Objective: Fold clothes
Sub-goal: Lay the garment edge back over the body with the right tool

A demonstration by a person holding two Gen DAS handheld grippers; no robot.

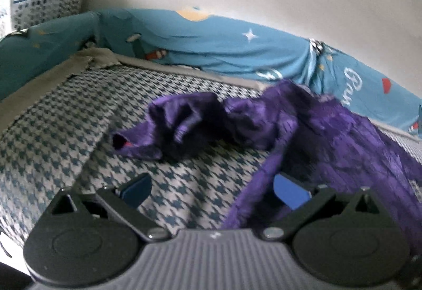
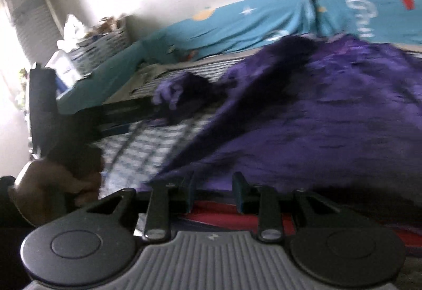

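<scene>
Two grippers over one purple garment on the bed

Our left gripper (image 1: 211,189) has its fingers (image 1: 288,191) spread wide, gripping nothing, the garment's (image 1: 329,137) edge draped over the one at 3 o'clock. Our right gripper (image 2: 212,193) shows a narrow gap with no cloth pinched, garment just beyond towards 12. Its sleeve trails towards 10 across the houndstooth sheet (image 1: 66,131); blue bumper (image 1: 224,44) and basket (image 1: 44,5) lie beyond.

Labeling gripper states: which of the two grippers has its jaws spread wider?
The left gripper: its jaws stand wide apart over the checked sheet. The right gripper shows only a narrow gap.
</scene>
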